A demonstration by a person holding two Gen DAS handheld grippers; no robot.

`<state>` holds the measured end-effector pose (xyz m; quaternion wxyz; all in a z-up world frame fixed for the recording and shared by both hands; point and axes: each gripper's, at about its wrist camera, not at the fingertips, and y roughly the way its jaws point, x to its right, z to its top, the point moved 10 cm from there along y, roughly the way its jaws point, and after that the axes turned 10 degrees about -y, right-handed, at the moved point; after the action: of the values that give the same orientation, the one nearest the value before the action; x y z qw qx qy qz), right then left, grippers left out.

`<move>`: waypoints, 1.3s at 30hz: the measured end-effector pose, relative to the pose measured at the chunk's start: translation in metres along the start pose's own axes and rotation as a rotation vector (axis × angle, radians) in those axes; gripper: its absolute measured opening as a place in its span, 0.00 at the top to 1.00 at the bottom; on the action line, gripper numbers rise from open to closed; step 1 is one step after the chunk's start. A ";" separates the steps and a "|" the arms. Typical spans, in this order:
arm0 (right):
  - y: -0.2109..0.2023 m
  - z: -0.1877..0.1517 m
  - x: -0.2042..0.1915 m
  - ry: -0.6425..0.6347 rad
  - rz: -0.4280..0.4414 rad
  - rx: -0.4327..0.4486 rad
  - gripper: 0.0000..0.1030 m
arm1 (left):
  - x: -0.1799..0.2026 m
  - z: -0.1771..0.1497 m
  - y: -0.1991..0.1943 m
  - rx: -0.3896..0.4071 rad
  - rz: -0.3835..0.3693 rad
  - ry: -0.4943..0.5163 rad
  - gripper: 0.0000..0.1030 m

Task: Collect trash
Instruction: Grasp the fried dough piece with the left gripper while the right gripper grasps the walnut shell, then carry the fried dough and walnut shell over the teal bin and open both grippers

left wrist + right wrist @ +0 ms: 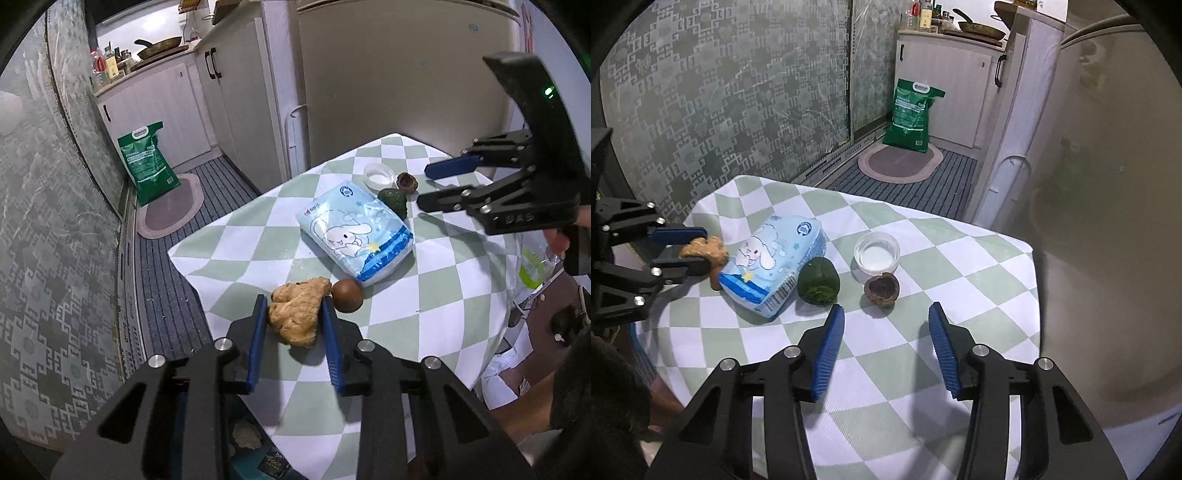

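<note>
A lumpy tan scrap lies near the checked tablecloth's front corner. My left gripper is shut on it, one blue pad against each side. The right wrist view shows the same grip: left gripper on the scrap. A brown ball touches the scrap's right side. My right gripper hovers open over the cloth, nothing between its fingers. Just beyond its tips sit a hollow brown shell and a dark green fruit piece. A blue tissue pack lies between the two grippers.
A small clear cup of white stuff stands behind the shell. Below the table's near edge is a teal bin with a scrap inside. A plastic bag hangs at the right. A green sack and a rug lie on the floor.
</note>
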<state>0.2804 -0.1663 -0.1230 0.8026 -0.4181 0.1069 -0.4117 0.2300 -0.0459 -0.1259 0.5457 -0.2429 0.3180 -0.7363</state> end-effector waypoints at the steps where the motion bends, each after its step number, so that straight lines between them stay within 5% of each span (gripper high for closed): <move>1: 0.002 0.000 0.000 -0.001 -0.003 -0.002 0.59 | 0.000 0.001 -0.002 0.006 0.000 -0.003 0.70; 14: 0.013 0.011 -0.003 -0.008 -0.034 -0.006 0.66 | -0.011 0.004 -0.034 0.066 -0.034 -0.068 0.70; 16: 0.014 0.014 -0.003 -0.015 -0.049 -0.010 0.80 | -0.016 0.005 -0.040 0.079 -0.039 -0.091 0.70; 25: -0.007 0.026 -0.004 -0.013 -0.107 0.000 0.80 | -0.047 0.003 -0.068 0.124 -0.037 -0.198 0.70; 39: -0.038 0.094 -0.080 -0.061 0.012 0.134 0.80 | -0.114 -0.040 -0.080 0.095 0.056 -0.321 0.70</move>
<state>0.2557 -0.0632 -0.0493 0.8343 -0.3751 0.0570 -0.4001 0.1827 0.0874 -0.0958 0.6207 -0.3224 0.1980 -0.6867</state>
